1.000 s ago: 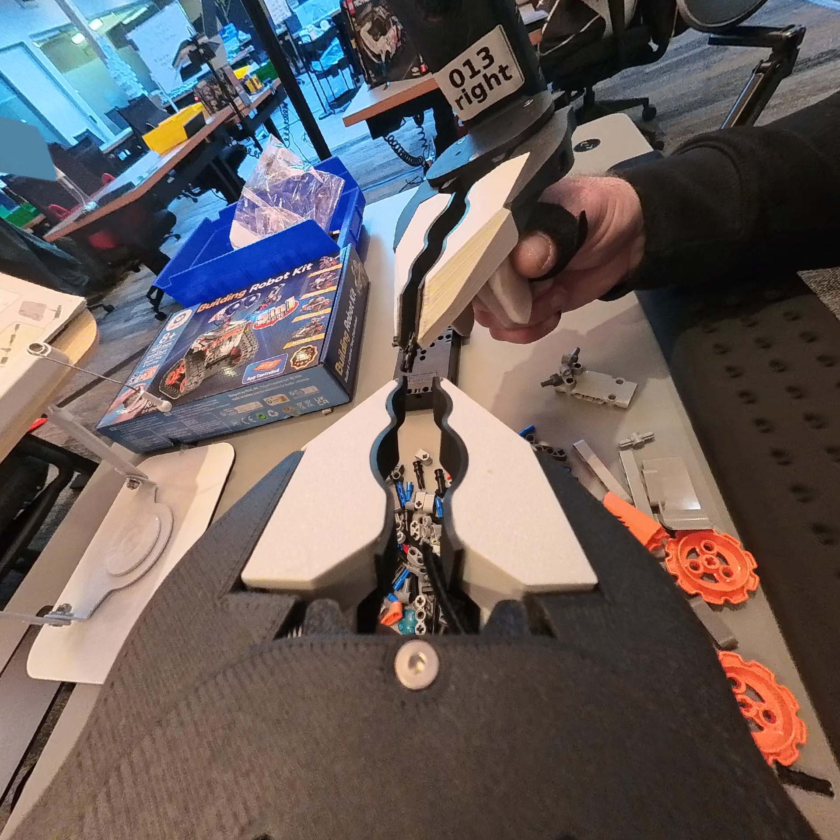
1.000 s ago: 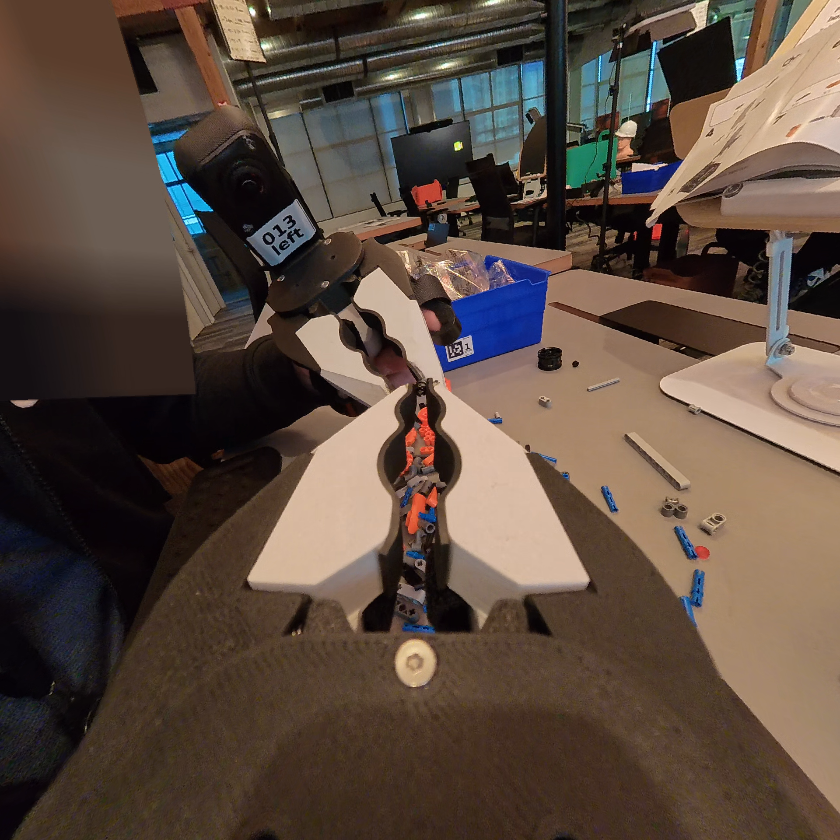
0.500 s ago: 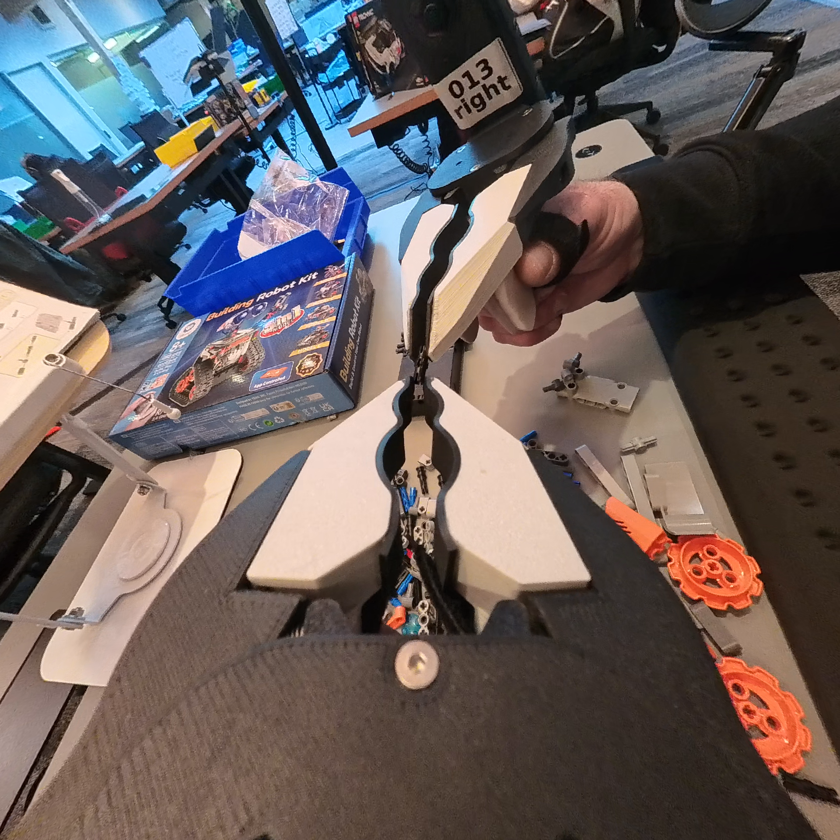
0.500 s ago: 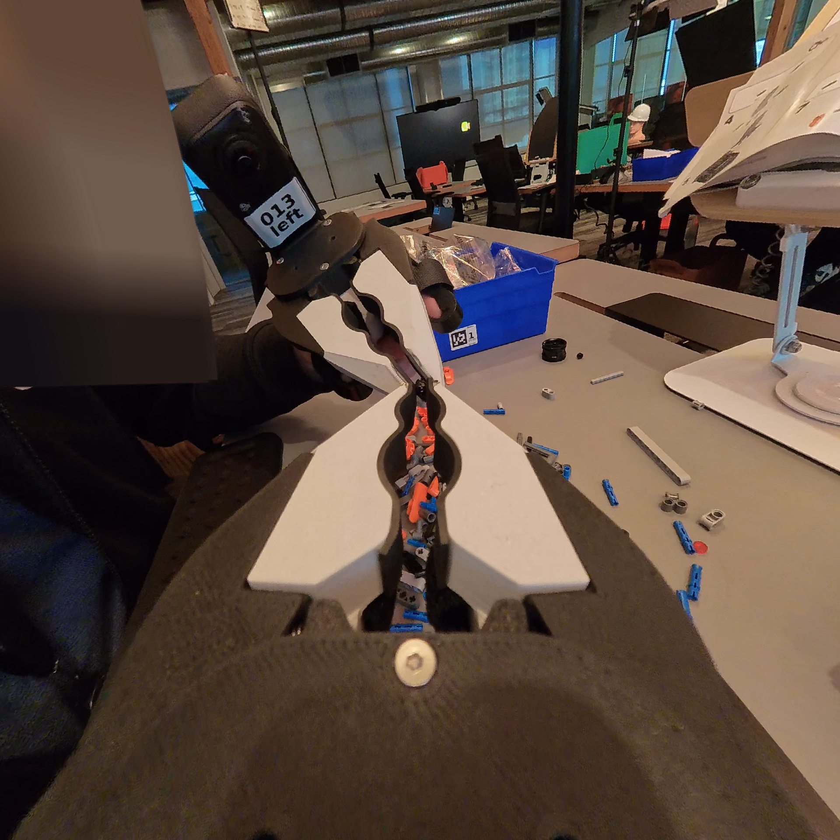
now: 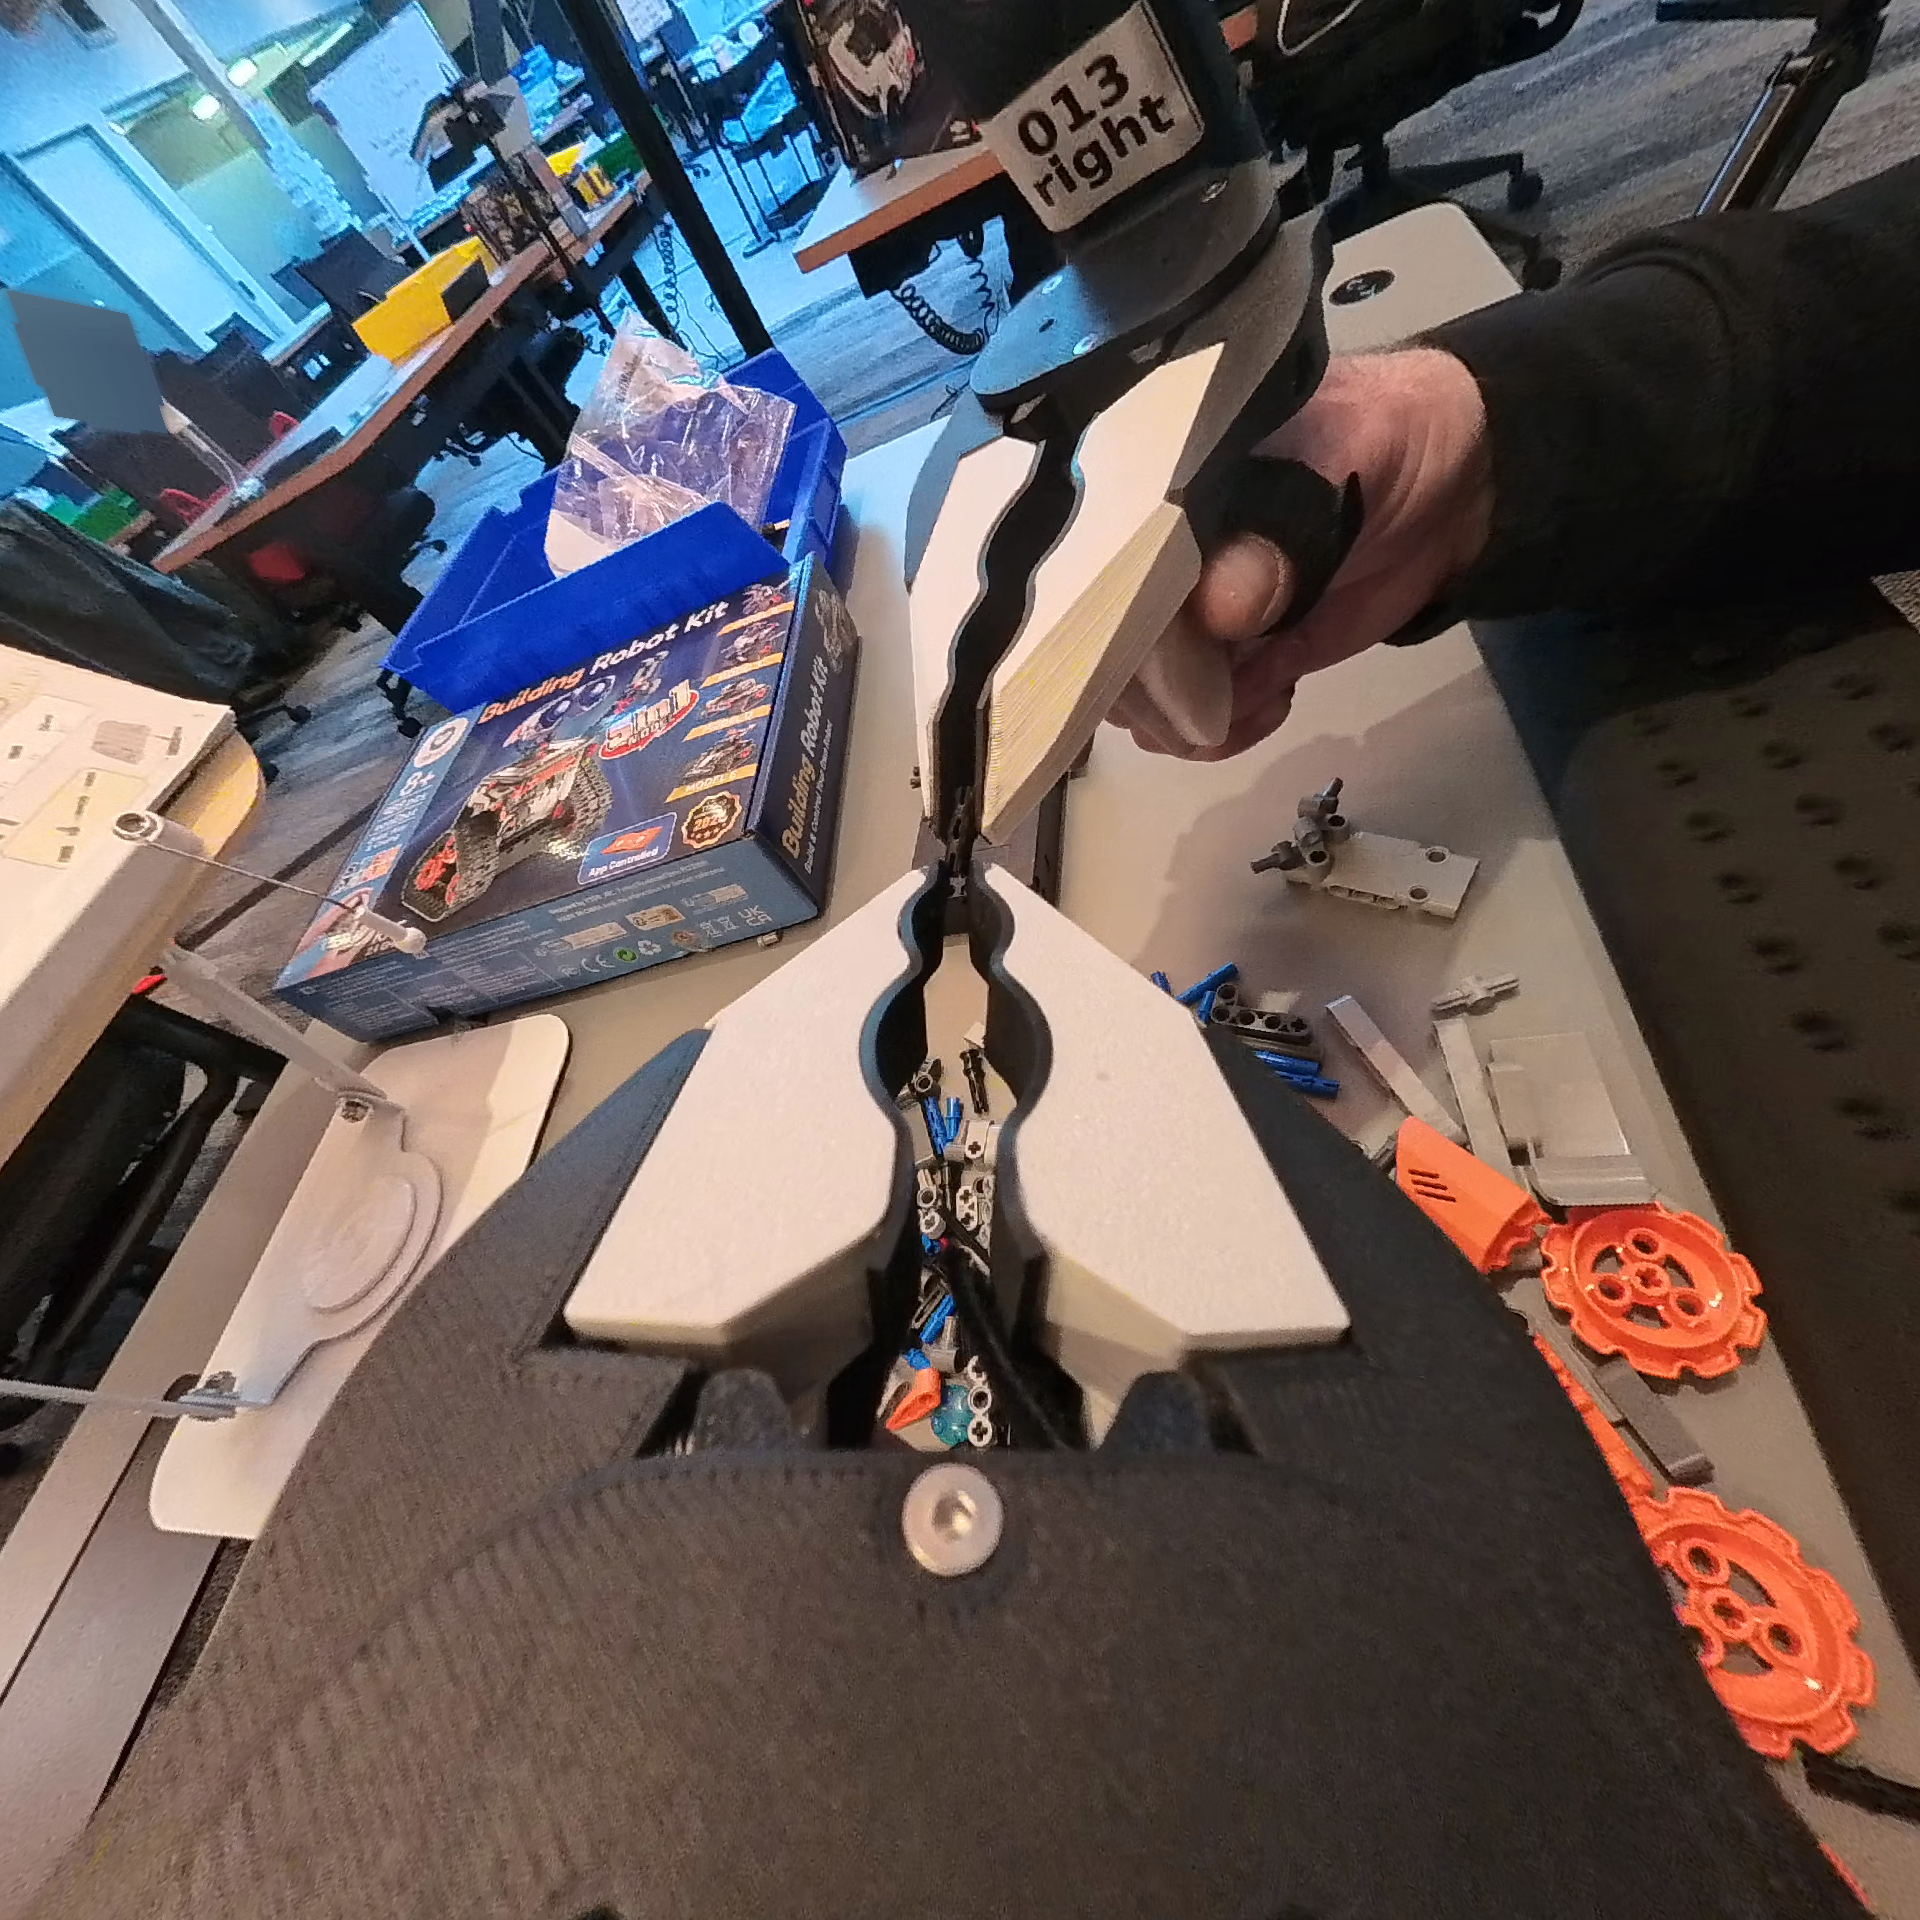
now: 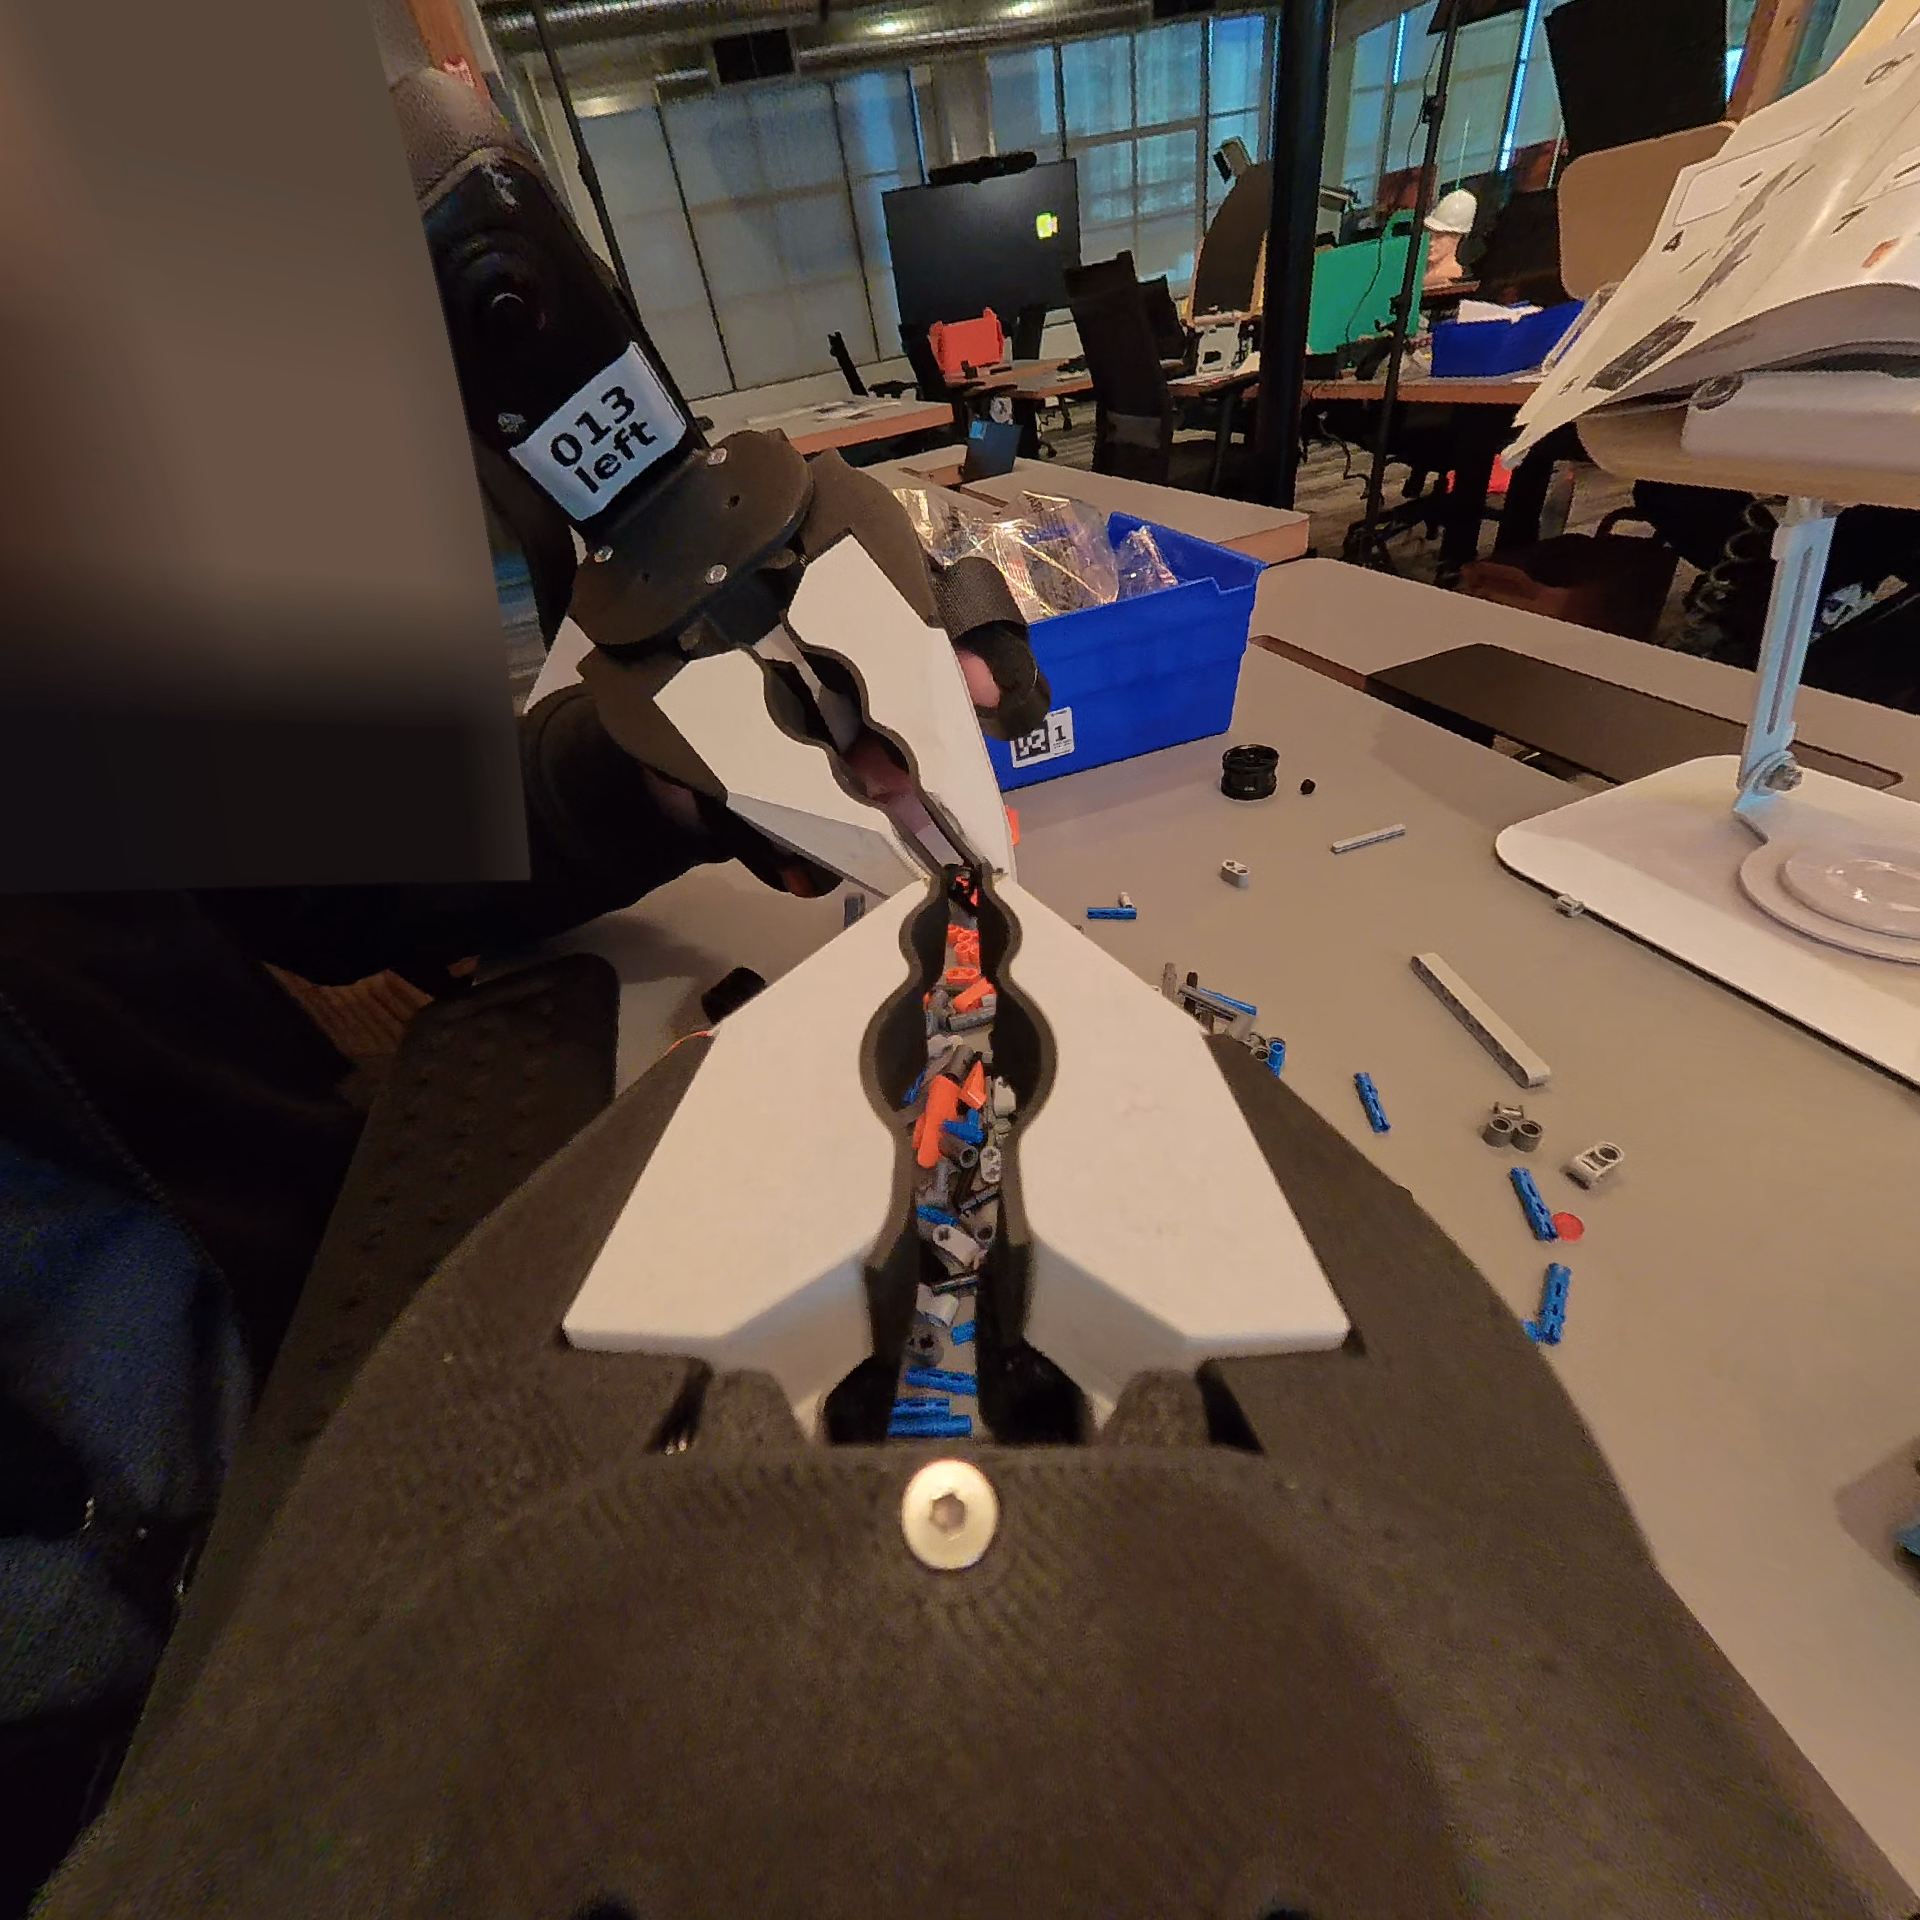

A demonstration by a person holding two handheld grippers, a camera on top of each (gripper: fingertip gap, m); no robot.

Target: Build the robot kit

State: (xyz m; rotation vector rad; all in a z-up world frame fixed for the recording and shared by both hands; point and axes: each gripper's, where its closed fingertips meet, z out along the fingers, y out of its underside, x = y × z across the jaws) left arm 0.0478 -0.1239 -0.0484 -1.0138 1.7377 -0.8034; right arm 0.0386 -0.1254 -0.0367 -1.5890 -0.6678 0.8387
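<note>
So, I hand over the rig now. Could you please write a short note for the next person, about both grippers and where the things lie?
Left gripper: fingers shut on a small dark part, held above the table.
Right gripper: fingers shut too, tip to tip with the left. It pinches the same part or one joined to it; I cannot tell which.
Below them: a pile of small blue, grey and orange pieces.
Two orange gears lie by the table's right edge, and a grey plate with pins lies apart.
The kit box and blue bin are beyond, to the left.
</note>
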